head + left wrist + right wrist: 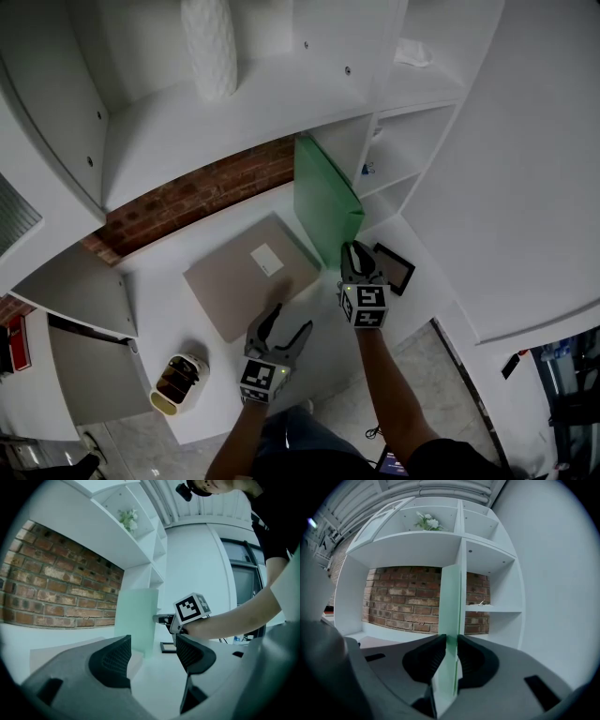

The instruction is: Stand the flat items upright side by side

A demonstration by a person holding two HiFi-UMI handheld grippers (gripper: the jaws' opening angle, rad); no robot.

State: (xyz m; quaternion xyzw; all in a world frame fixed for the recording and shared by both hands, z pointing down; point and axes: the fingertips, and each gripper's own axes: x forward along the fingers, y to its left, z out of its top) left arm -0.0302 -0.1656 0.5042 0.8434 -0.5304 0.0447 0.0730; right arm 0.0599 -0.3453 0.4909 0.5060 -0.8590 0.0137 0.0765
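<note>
A green flat item (323, 202) stands upright on the white desk (159, 309), close to the shelf divider. My right gripper (354, 258) is at its near edge. In the right gripper view the pads press on both faces of the green item (452, 620), with the right gripper (451, 645) shut on it. A beige flat item (248, 272) with a white label lies flat to the left. My left gripper (286, 328) hovers open just in front of its near corner, holding nothing. The left gripper view shows the left gripper (152, 656) with empty jaws and the green item (136, 620) beyond.
A black picture frame (397, 266) lies on the desk right of the right gripper. A yellow-and-white container (178, 382) sits at the desk's front left. White shelves with a ribbed vase (210, 47) rise above a brick back wall (197, 197).
</note>
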